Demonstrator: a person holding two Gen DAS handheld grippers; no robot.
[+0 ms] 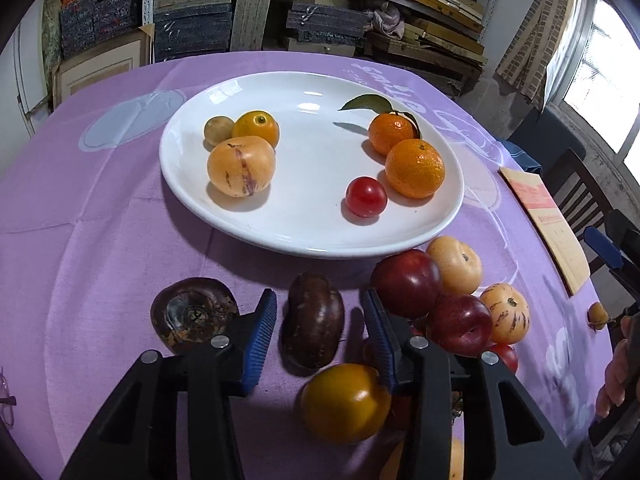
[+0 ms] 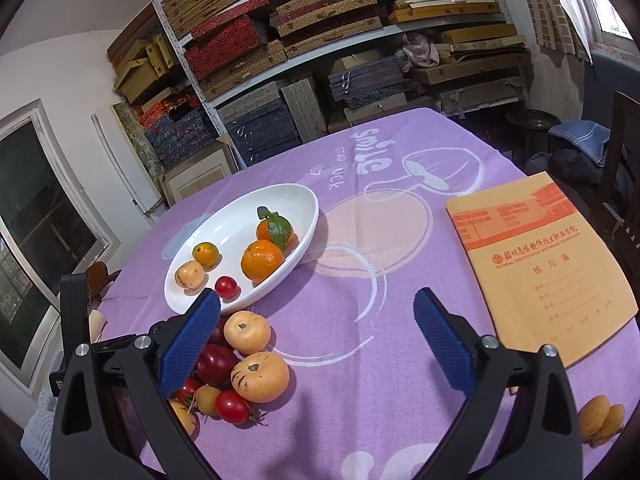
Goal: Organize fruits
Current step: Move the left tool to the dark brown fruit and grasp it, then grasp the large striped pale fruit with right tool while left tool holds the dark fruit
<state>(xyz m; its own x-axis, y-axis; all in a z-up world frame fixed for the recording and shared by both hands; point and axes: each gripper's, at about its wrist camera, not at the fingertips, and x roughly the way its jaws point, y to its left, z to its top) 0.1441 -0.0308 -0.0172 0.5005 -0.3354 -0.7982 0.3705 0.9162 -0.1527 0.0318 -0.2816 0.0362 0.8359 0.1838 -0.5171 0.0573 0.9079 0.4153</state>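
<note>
Left gripper (image 1: 320, 328): jaws apart, straddling a dark brown fruit (image 1: 313, 322) on the bench.
Right gripper (image 2: 316, 340): jaws wide, holding nothing.
Plate (image 1: 304, 236): two oranges (image 1: 415, 168), cherry tomato (image 1: 366, 197).

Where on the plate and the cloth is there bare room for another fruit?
Plate: a bare middle strip between the striped melon and the mandarins. Cloth: open between the plate and the notebook. Crowded: the fruit pile by the plate's near rim.
</note>
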